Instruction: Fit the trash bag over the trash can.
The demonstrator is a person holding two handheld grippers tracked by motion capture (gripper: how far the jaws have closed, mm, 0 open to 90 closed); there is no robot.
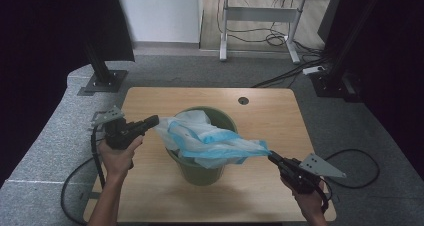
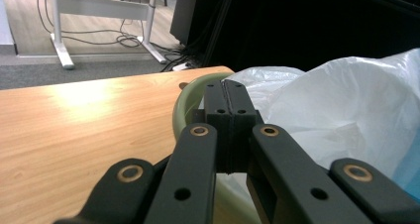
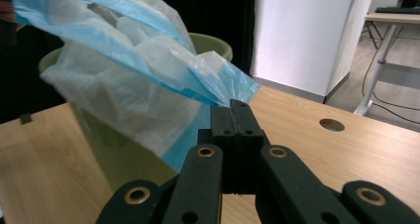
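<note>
A green bin point(image 1: 202, 168) is standing mid-table point(image 1: 150, 176), w/ a white-and-blue plastic bag point(image 1: 210, 138) lying over its mouth and partly tucked inside.

Left gripper point(image 1: 151, 121) is sitting at the bag's left edge, just beside the bin rim; person's left hand point(image 1: 119, 153) is holding it roughly level, pointing right. In the left gripper view the jaws are pressed together, bin rim point(image 2: 185, 110) just beyond the tips and bag point(image 2: 341, 115) bulging to the right. Jaws clenched; can't tell whether any film is caught btwn them.

Right gripper point(image 1: 272, 157) is at the bag's right corner, tips touching it, right hand point(image 1: 310, 201) below at the table's near edge. In the right gripper view the jaws are closed tight w/ the bag's blue-trimmed corner point(image 3: 233, 87) running into the tips, so it's pinching the bag, which is stretching up and left over the bin point(image 3: 124, 154).

Bag is hanging taut btwn the two grippers, above the bin's opening.
</note>
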